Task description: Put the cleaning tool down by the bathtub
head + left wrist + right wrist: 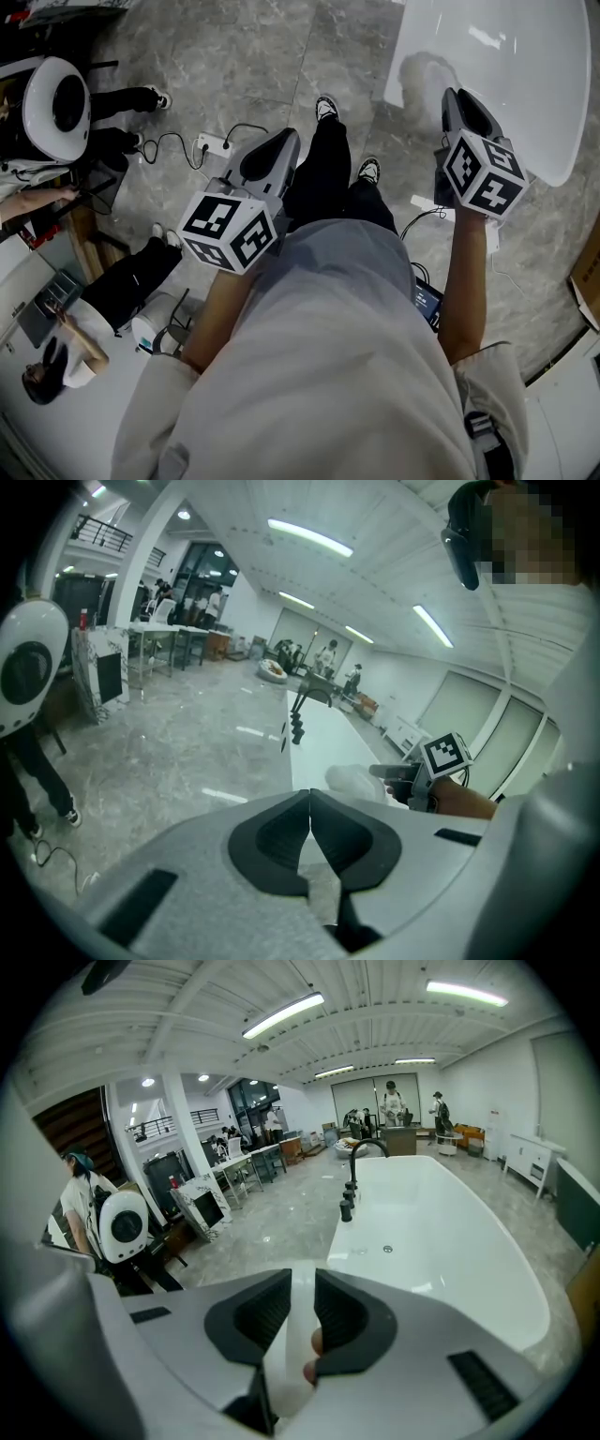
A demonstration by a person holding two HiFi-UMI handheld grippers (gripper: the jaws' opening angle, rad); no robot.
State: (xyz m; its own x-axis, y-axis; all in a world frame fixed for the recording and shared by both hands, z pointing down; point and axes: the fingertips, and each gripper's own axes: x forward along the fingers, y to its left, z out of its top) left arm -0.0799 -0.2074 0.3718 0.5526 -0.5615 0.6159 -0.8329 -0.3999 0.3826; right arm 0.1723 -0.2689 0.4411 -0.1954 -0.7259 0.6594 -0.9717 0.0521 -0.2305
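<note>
The grey marble floor (234,56) spreads out below us, and the white bathtub (525,94) stands on it at the right, with a dark faucet (354,1171) on its far left rim. We stand just beside the tub's near end, which suits a task that ends on the floor next to it.

Our right gripper (466,105) reaches over the tub's near rim. Its fingers (251,1314) are clenched on the pale handle of the cleaning tool (289,1340), and the tool's whitish, soft-looking head shows ahead of the gripper, over the tub. We judge that the grip sits on the handle so the head is free to go down first.

Our left gripper (278,145) hangs over bare floor at the left, well apart from the tub. Its fingers (272,841) are closed together on nothing, and it is likely held aside so that it does not get in the way. The tool is not yet set down.
</note>
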